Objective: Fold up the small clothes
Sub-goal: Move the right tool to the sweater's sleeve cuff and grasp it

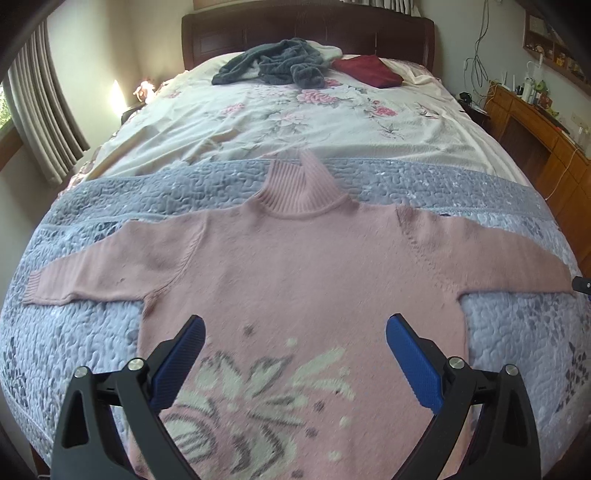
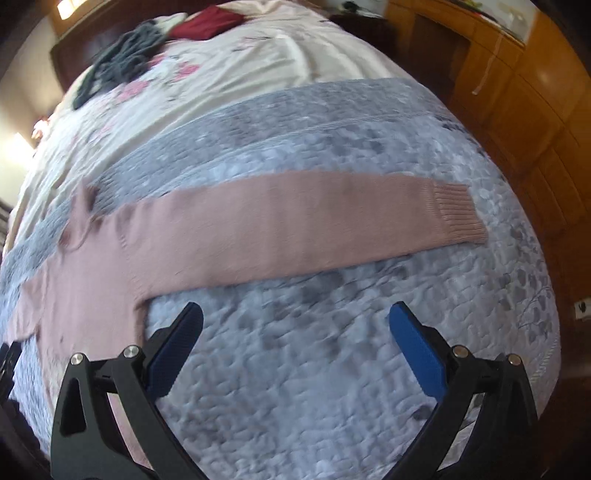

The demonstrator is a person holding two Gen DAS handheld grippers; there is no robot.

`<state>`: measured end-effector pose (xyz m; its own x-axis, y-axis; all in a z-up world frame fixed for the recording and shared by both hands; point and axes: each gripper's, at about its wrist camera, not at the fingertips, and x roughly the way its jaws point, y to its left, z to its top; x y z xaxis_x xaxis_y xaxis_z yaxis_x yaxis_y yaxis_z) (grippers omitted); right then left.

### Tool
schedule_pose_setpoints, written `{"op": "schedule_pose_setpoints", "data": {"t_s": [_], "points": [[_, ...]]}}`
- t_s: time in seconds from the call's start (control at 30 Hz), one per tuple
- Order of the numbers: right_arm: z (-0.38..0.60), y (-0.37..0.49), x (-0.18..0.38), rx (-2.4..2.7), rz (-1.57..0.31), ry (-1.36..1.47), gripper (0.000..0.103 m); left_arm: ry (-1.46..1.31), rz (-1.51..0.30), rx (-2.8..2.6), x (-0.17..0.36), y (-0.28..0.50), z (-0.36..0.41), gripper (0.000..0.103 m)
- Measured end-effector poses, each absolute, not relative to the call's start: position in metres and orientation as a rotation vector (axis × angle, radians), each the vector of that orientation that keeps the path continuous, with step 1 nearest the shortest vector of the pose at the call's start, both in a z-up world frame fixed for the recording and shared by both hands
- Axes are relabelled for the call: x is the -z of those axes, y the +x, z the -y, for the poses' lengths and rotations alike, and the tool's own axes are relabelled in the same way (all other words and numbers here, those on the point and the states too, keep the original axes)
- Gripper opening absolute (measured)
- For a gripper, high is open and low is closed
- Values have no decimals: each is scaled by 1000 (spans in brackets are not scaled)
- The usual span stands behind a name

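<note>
1. The pink sweater (image 1: 295,266) is lying flat and face up on the grey quilted blanket (image 1: 110,206) at the near end of the bed (image 1: 258,122), its ribbed turtleneck collar (image 1: 299,184) pointing away toward the dark wooden headboard (image 1: 306,33) and its hem pointing toward the cameras.
2. Both sleeves are stretching straight out to the sides, so the widest line of the garment is running across the bed; the right sleeve (image 2: 295,221) is ending in a ribbed cuff (image 2: 458,214) near the bed's right edge.
3. The left gripper (image 1: 295,354) is hovering over the lower chest of the sweater, just above the pale knitted flower pattern (image 1: 258,398), with its blue-padded fingers (image 1: 181,362) spread wide and holding nothing.
4. The right gripper (image 2: 295,347) is hanging over bare blanket below the right sleeve, beside the sweater's right flank; its fingers (image 2: 417,350) are also spread wide and empty, and the sleeve is lying just beyond their tips.
5. Farther up the bed, on the floral sheet (image 1: 295,110), a crumpled grey garment (image 1: 273,66) and a folded dark red garment (image 1: 369,70) are sitting near the headboard, well apart from the sweater.
6. A wooden cabinet (image 2: 517,92) is standing along the right side of the bed.
</note>
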<state>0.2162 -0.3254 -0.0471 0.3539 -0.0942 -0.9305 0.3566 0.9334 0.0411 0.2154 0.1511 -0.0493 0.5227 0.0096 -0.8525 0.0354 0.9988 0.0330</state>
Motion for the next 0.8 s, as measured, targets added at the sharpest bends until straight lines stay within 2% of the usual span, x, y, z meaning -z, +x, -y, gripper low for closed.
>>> {"op": "schedule_pose_setpoints", "data": {"t_s": [0.23, 0.57, 0.73, 0.77, 0.8], "points": [[480, 255, 104, 400, -1270, 432, 100, 21, -971, 71, 54, 274, -93, 99], [548, 257, 154, 379, -1325, 523, 99, 69, -974, 72, 75, 298, -63, 99], [557, 249, 162, 372, -1309, 538, 84, 81, -990, 70, 84, 298, -62, 99], [557, 248, 160, 370, -1307, 526, 78, 82, -990, 70, 84, 297, -62, 99], [556, 246, 158, 360, -1298, 528, 65, 84, -989, 69, 84, 297, -62, 99]]}}
